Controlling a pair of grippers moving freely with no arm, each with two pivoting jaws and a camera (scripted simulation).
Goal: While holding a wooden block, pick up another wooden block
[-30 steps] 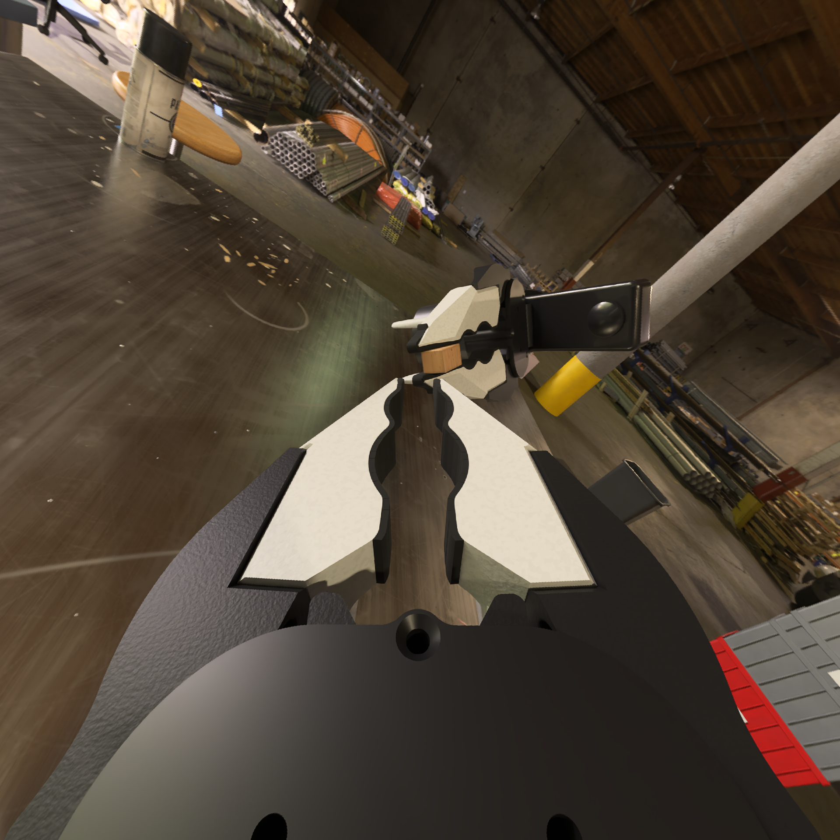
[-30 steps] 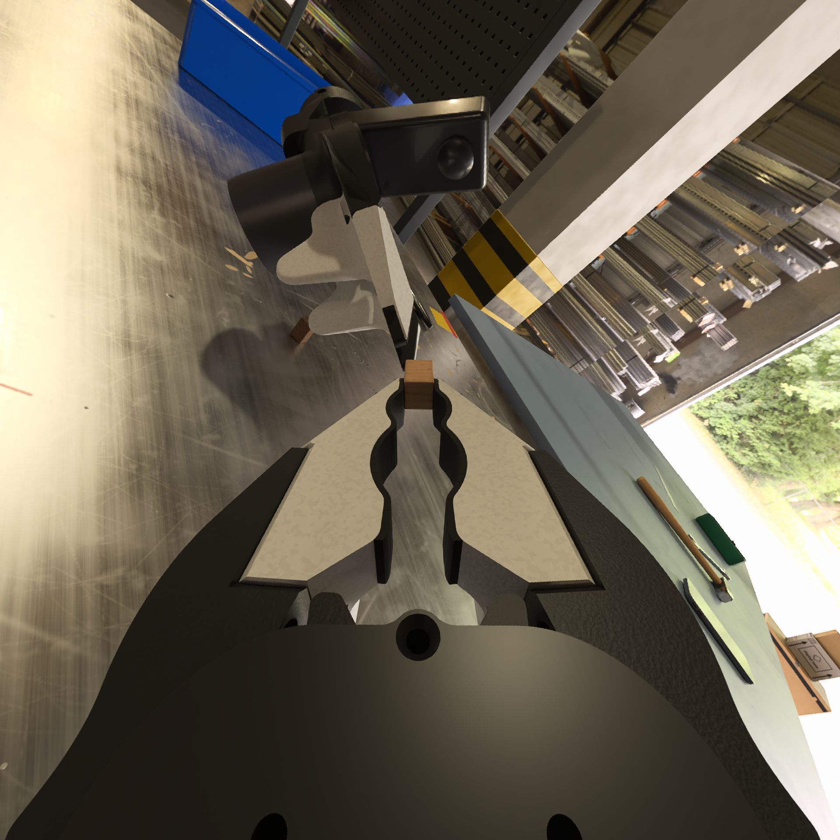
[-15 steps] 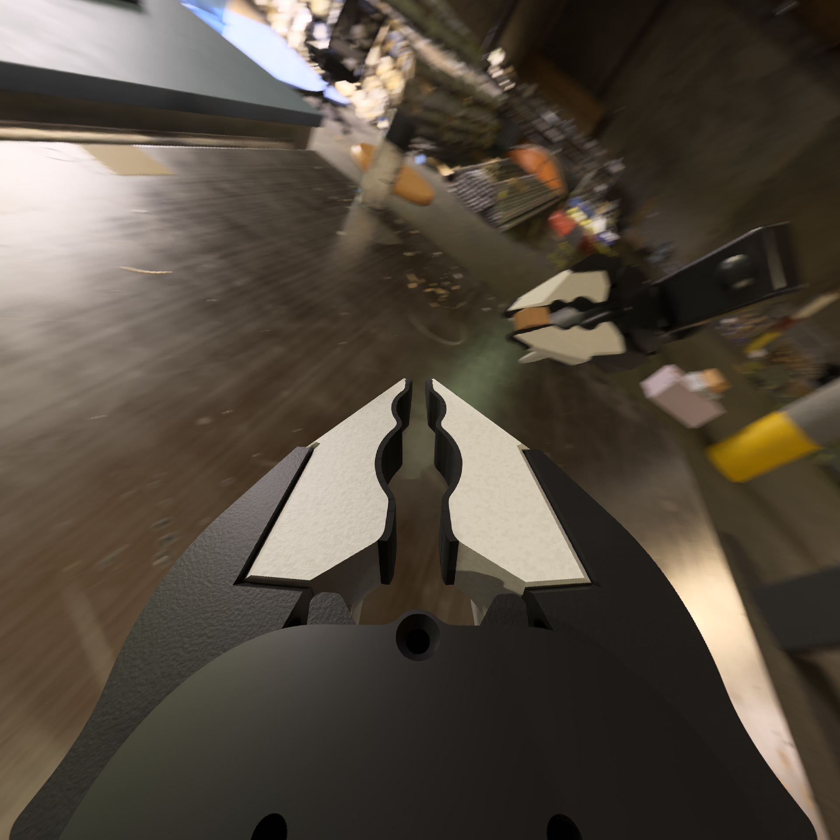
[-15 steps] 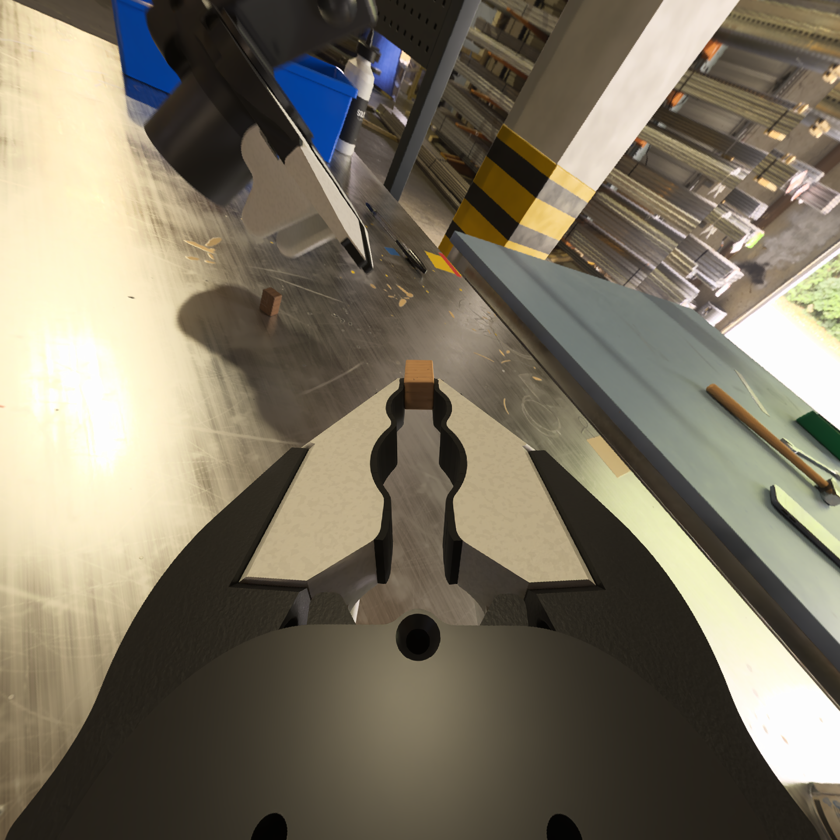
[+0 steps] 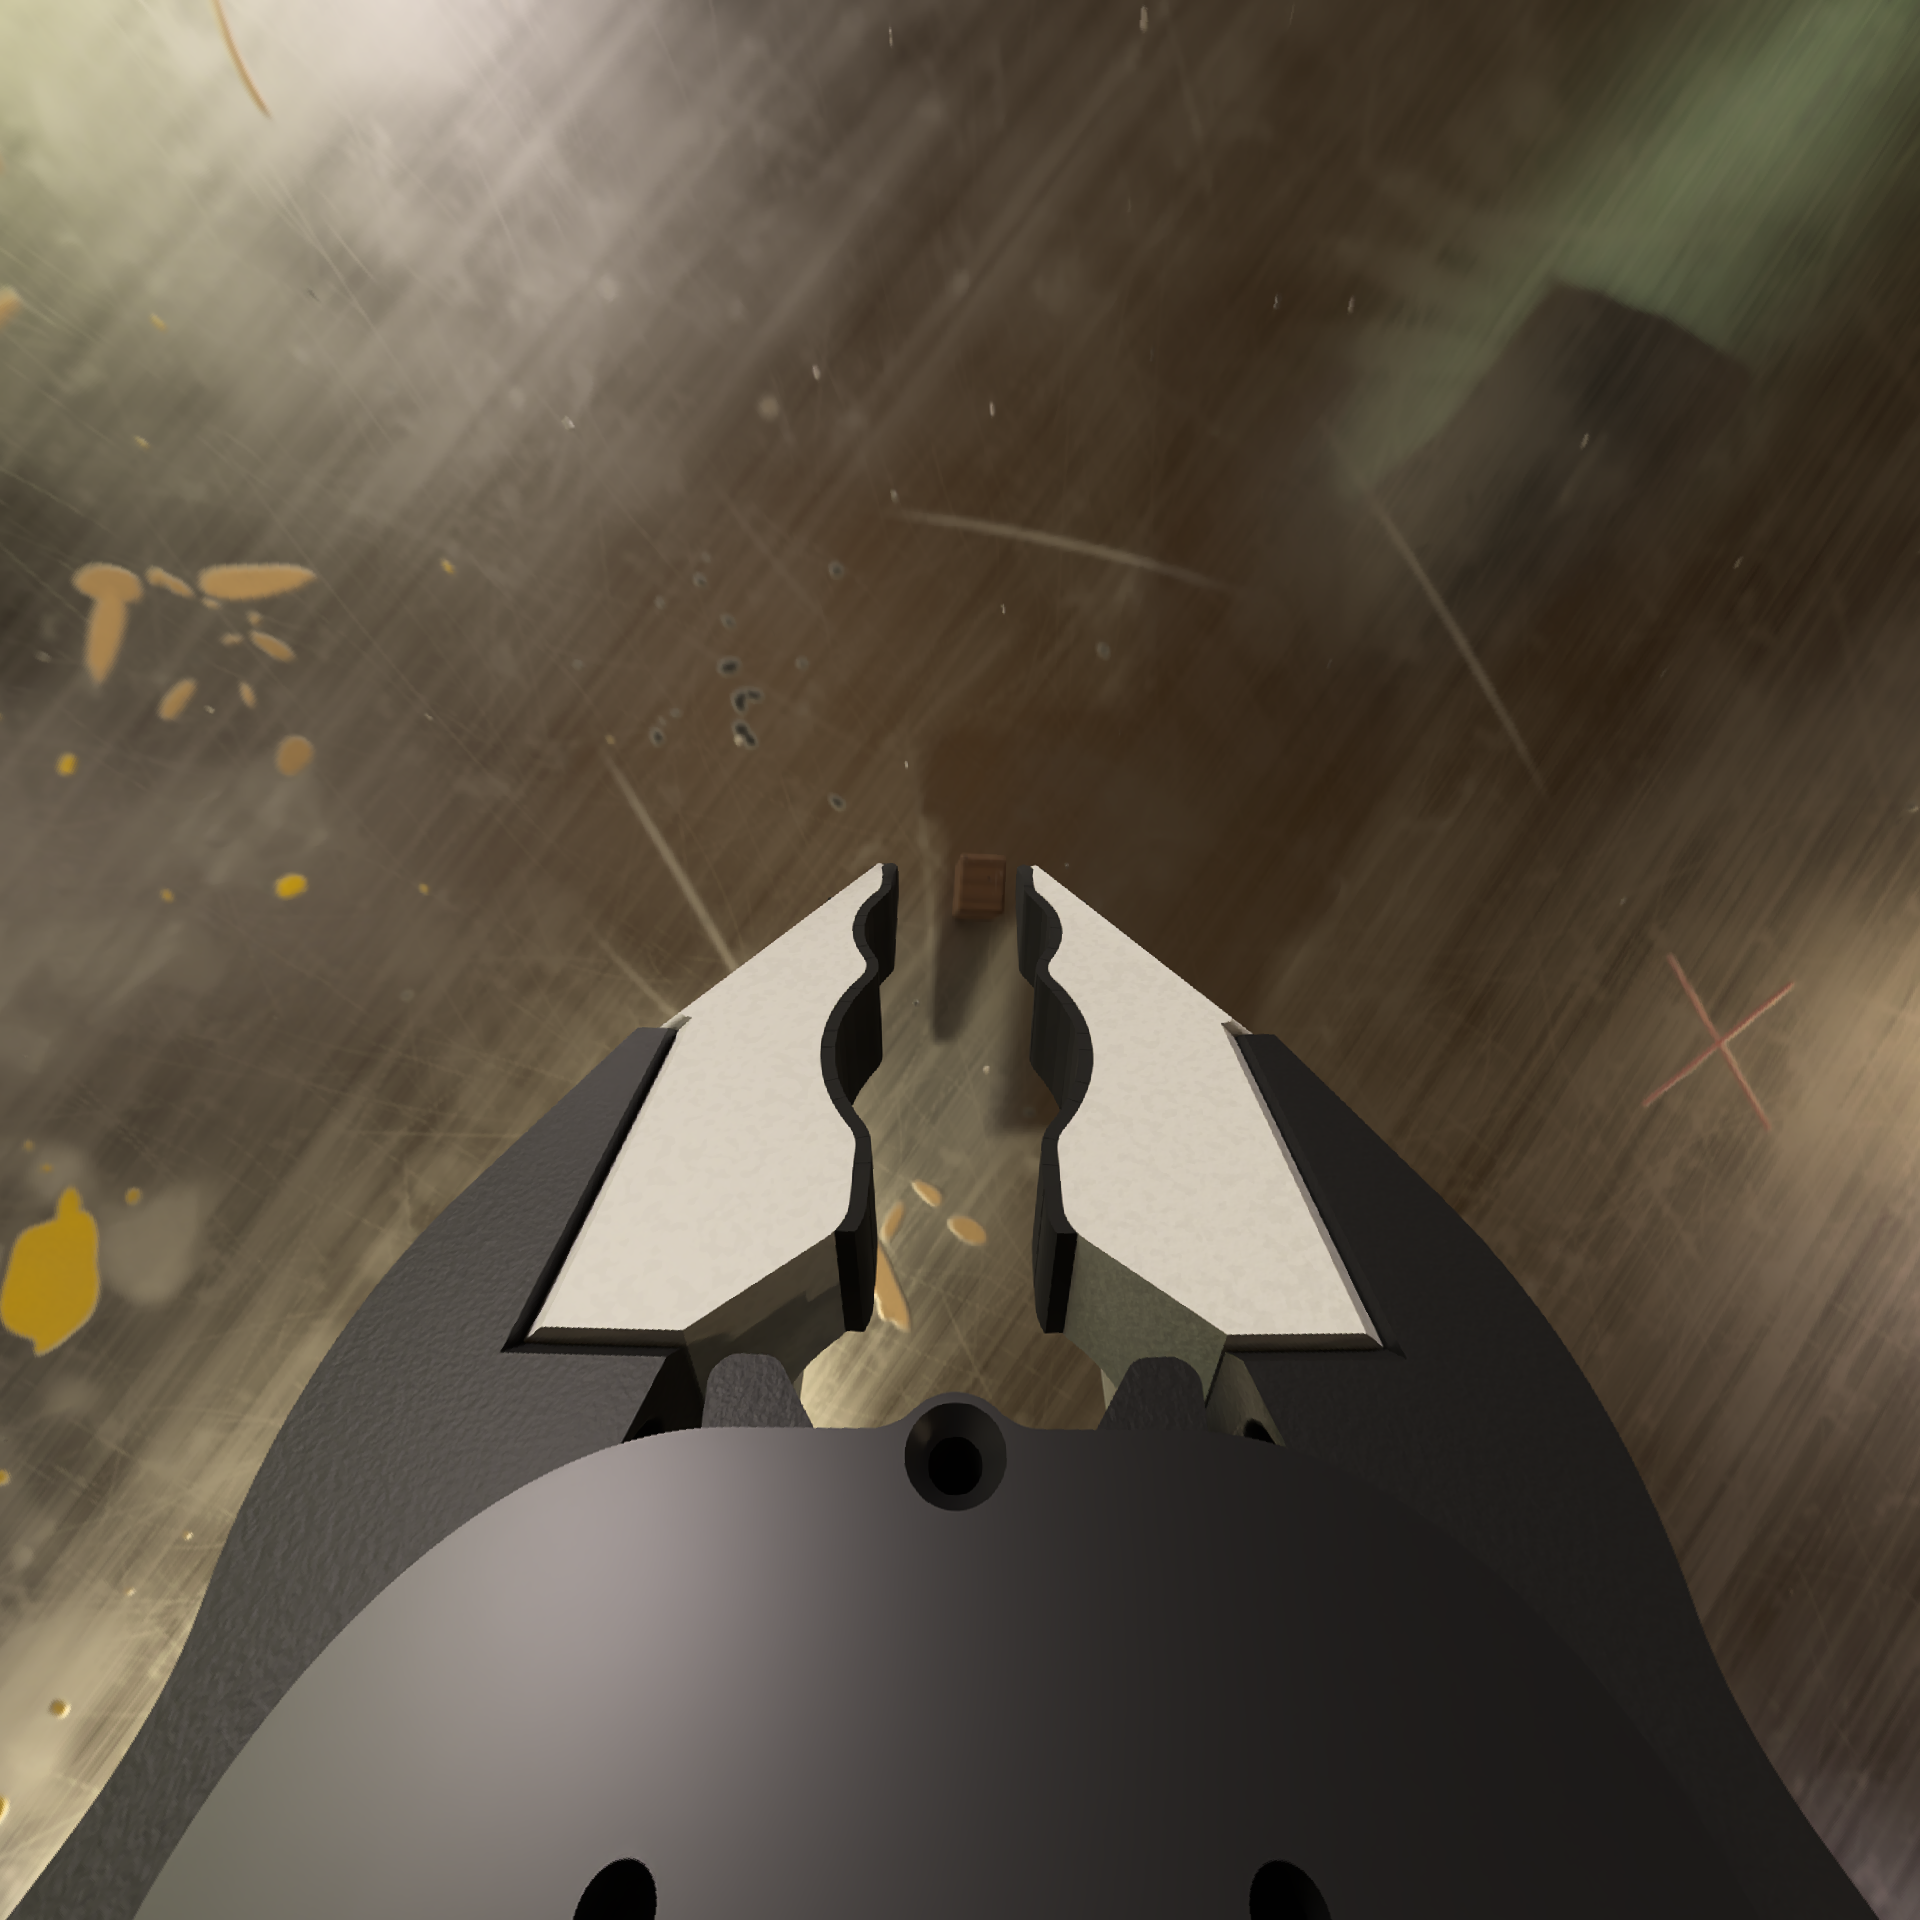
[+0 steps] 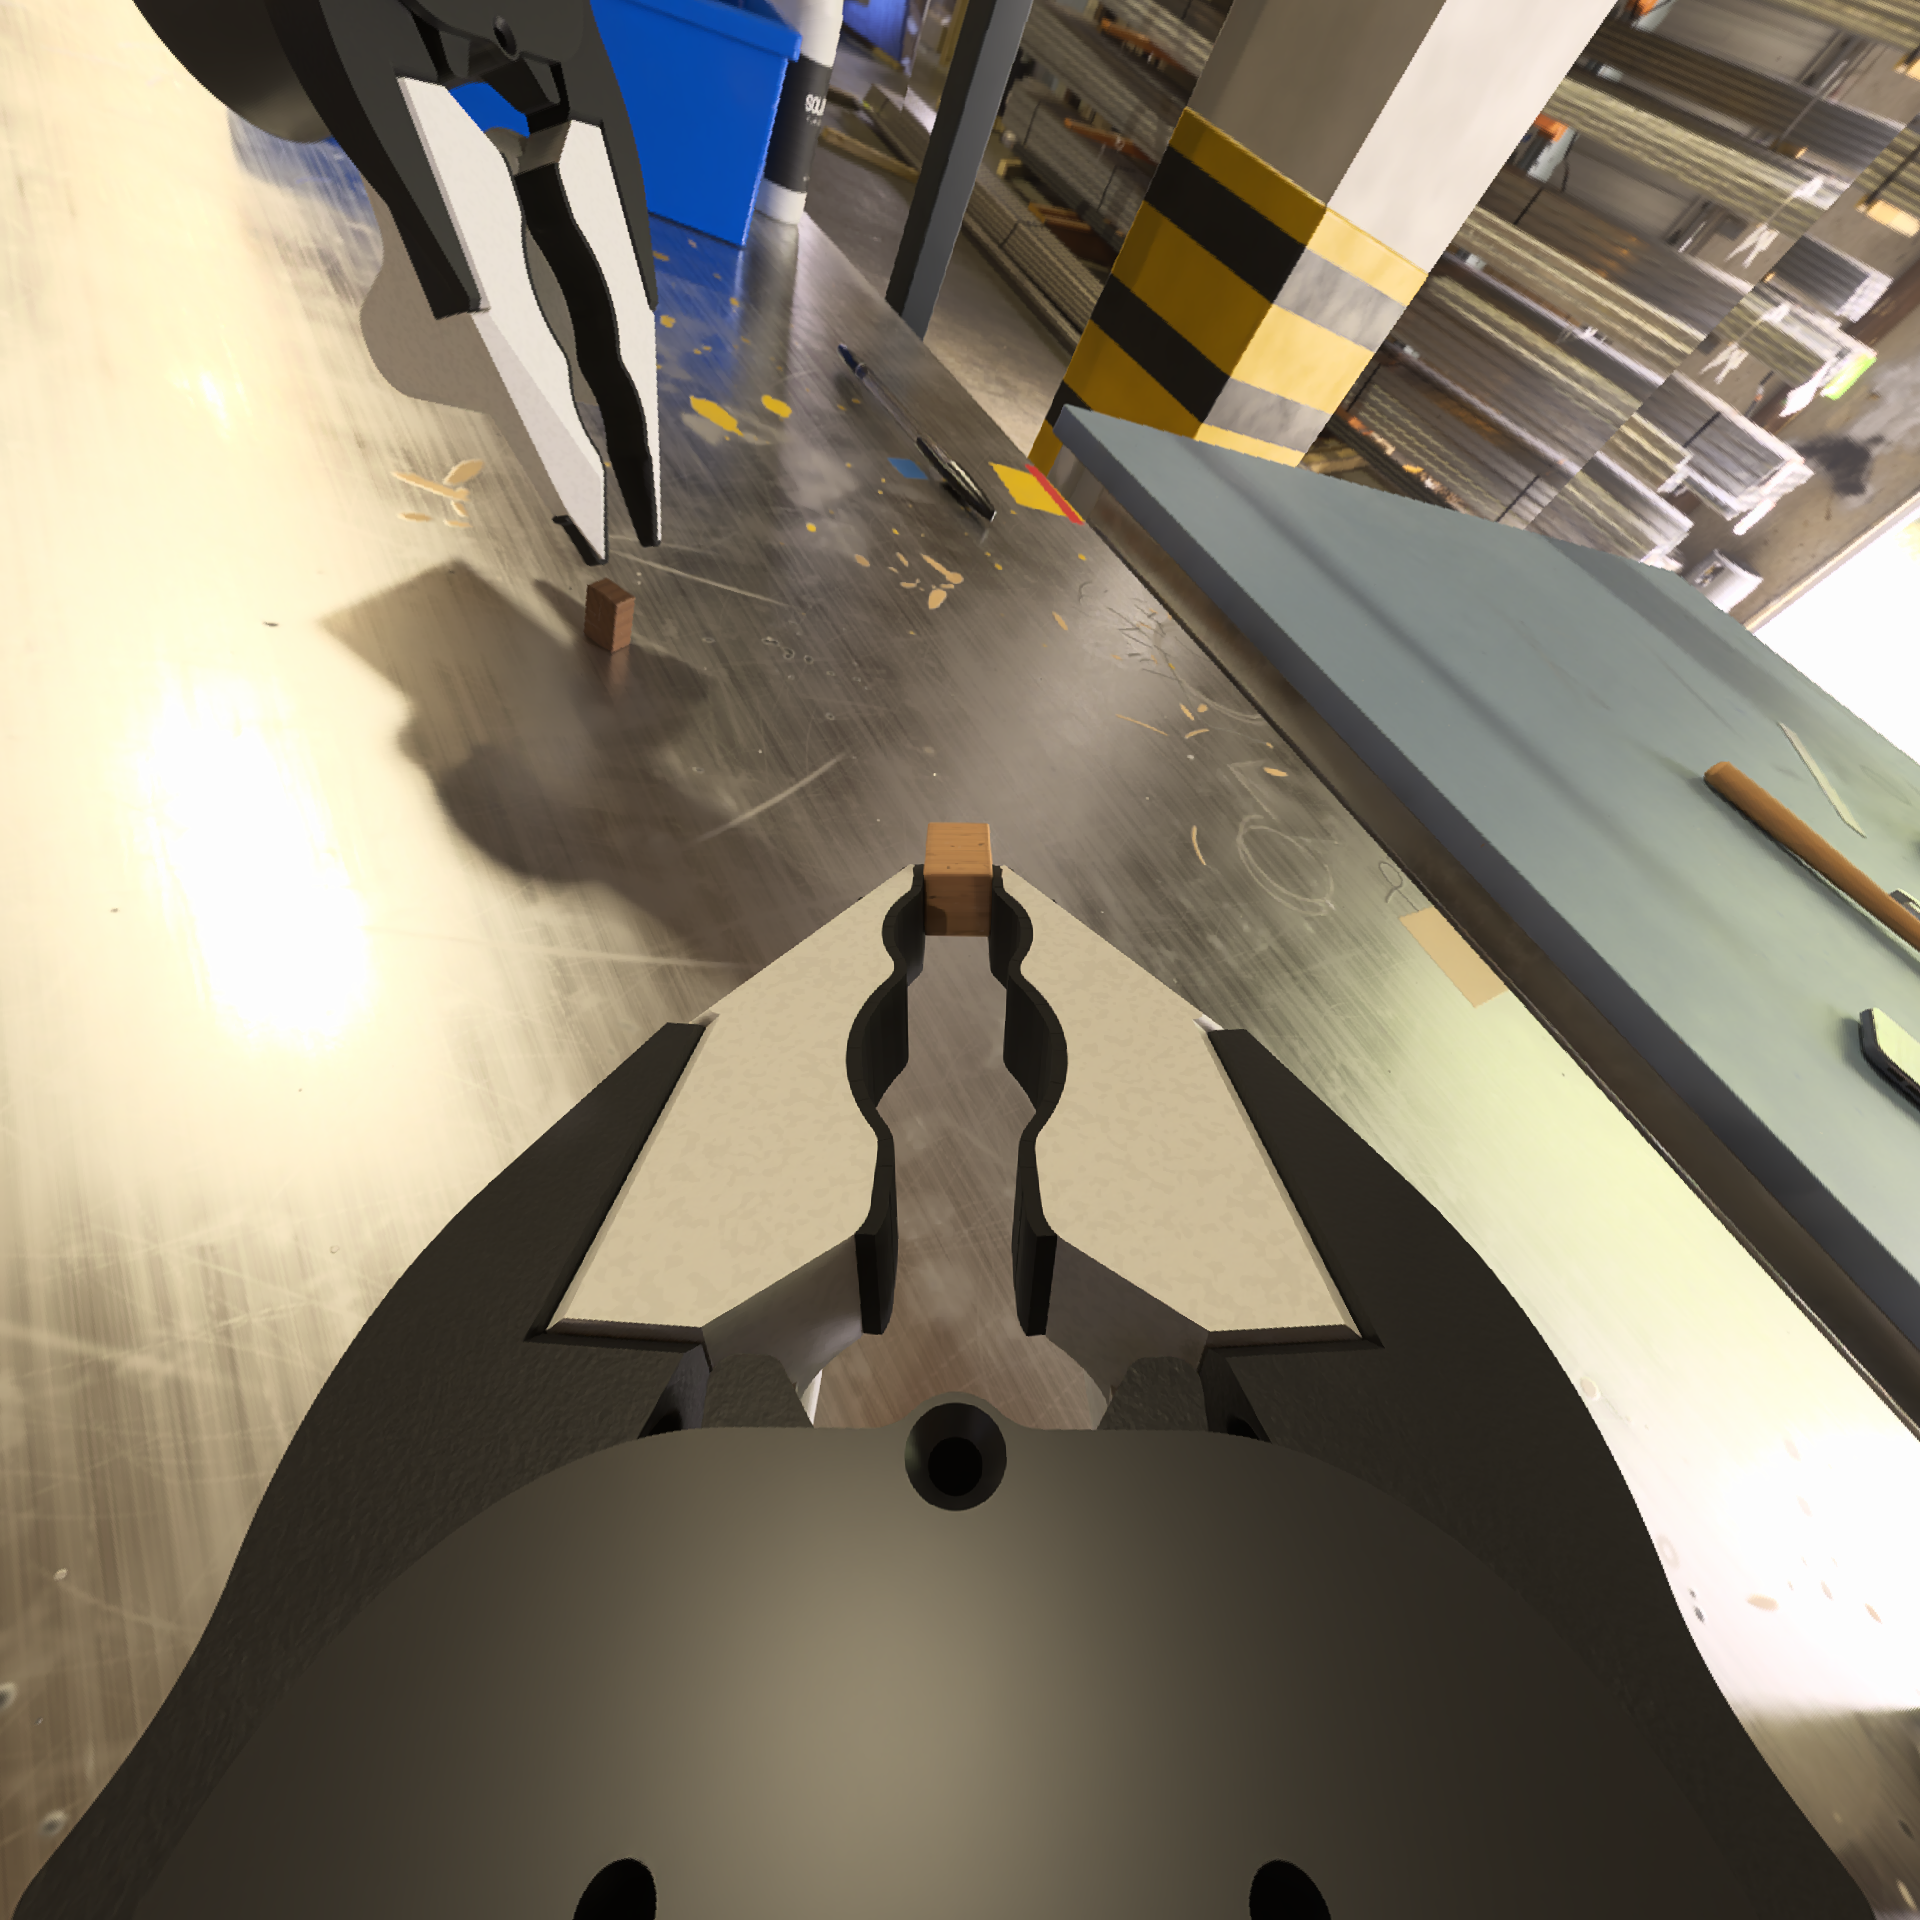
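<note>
- I keep the right tongs (image 6: 957, 883) clamped on a light wooden block (image 6: 957, 878), pinched only at the very tips, so the block stands out past the fingers and I can watch that it has not slipped; I judge this grip shallow, which is why I hold these tongs level and off the counter (image 6: 260, 935) and well back from the loose block.
- The loose block (image 6: 609, 614), darker brown, stands upright on the counter; everything else I place from it.
- The left tongs (image 6: 613, 535) hang straight above the loose block, tips pointing down, just short of touching it; in the right wrist view a clear gap of counter shows between tips and block top.
- From the left wrist view the loose block (image 5: 979, 885) sits between the two tips, a shade nearer the right-hand finger (image 5: 1122, 1091); the left tongs (image 5: 958, 883) are parted wider than the block and hold nothing, so I judge they can drop around it without nudging it.
- The gripper's shadow lies on the counter beside the loose block, toward my right tongs.
- A pen (image 6: 914, 431) lies well beyond the loose block, a blue bin (image 6: 696, 114) farther off behind it; neither is in my way.
- Next, in my judgement: lower, centre slightly, then close.
</note>
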